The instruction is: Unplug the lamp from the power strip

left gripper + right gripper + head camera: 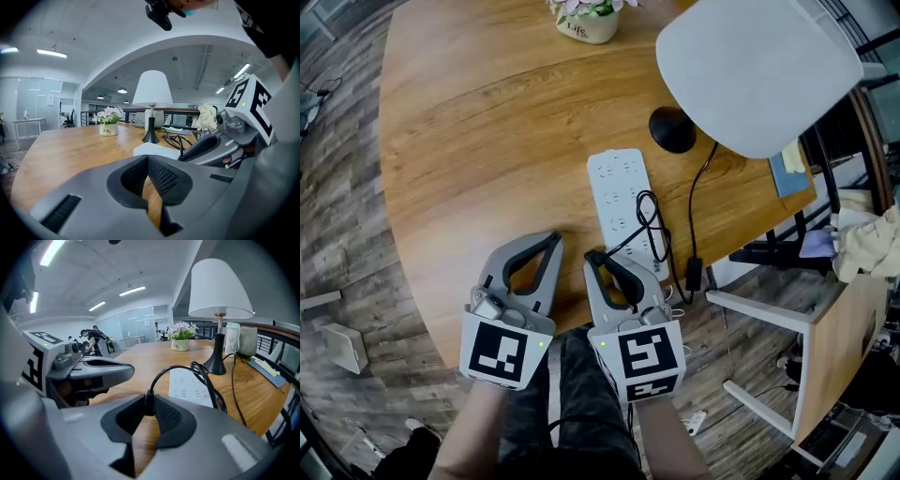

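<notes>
The white power strip [614,183] lies on the round wooden table [469,141], near its front edge. Behind it stands the lamp [750,70], with a white shade and a black base [672,129]. Its black cord [649,220] loops over the strip's near end. My right gripper [593,256] is shut on the cord's black plug [149,399], which is held clear of the strip [187,385], to its near left. My left gripper [555,239] hovers just left of the right one, its jaws together with nothing between them [147,159].
A flower pot [589,21] stands at the table's far side. A blue book [787,169] lies at the right edge under the shade. The cord's inline switch [695,272] hangs off the table edge. A white frame [769,319] and clutter stand on the floor to the right.
</notes>
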